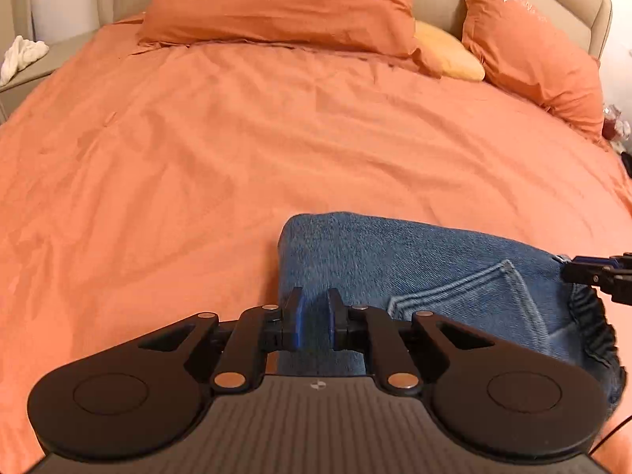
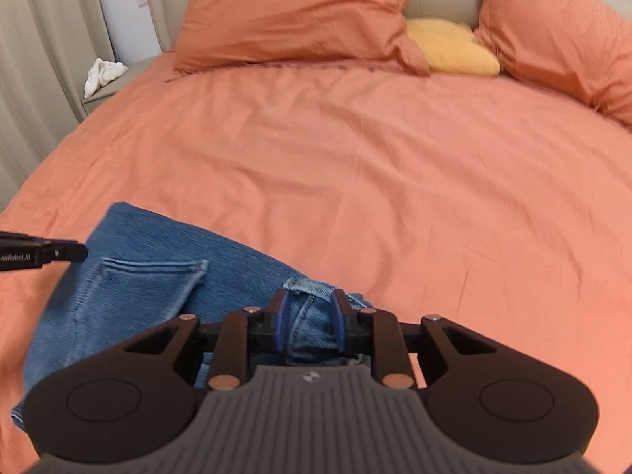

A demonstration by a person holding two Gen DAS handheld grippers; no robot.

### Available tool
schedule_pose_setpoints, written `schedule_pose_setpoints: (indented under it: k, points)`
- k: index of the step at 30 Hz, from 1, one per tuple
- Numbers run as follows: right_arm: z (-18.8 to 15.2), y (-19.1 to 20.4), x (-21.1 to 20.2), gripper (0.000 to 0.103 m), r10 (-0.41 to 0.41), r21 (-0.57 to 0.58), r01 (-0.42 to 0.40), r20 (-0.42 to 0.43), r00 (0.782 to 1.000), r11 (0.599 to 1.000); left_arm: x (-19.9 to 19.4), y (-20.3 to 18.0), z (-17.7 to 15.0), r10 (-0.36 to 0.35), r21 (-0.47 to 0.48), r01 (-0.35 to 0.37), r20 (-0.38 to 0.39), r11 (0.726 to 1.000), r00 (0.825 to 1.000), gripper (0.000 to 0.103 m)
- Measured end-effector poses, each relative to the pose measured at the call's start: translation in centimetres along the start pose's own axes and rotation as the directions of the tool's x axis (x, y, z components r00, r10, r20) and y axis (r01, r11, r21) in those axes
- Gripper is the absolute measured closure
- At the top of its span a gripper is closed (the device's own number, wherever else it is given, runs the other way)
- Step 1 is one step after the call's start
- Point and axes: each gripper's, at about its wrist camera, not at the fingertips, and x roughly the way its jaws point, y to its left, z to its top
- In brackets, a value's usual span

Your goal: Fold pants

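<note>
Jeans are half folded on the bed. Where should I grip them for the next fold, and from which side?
Grip the jeans at the two near corners: the folded edge by the left hand-held gripper and the waistband by the right hand-held gripper. Come from the near side, angled down; the denim lies flat on the duvet, with open room beyond.

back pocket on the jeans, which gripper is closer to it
Left, by a small margin. The left gripper sits just beside the back pocket stitching. The right gripper is at the frayed waistband edge, past the pocket's far corner.
</note>
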Motion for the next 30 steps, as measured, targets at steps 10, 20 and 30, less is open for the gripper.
schedule_pose_setpoints:
  k: [10,20,30]
  points:
    - [-0.4,-1.3,2.1,0.084,0.024,0.078,-0.023,-0.012,1.0,0.997,2.8,1.8,0.3,-0.019,-0.123,0.007,-0.098,0.992,0.995,0.09]
    - [0.2,2.3,-6.3,0.045,-0.042,-0.07,0.049,0.095,0.995,0.996,-7.1,-3.5,-0.9,0.139,0.131,-0.143,0.037,0.981,0.99,0.076]
    - [-4.3,6.3,-23.3,0.022,-0.026,-0.167,0.085,0.33,0.944,0.982,-24.5,-10.0,-5.0,0.216,0.197,-0.296,0.347,0.935,0.913,0.024]
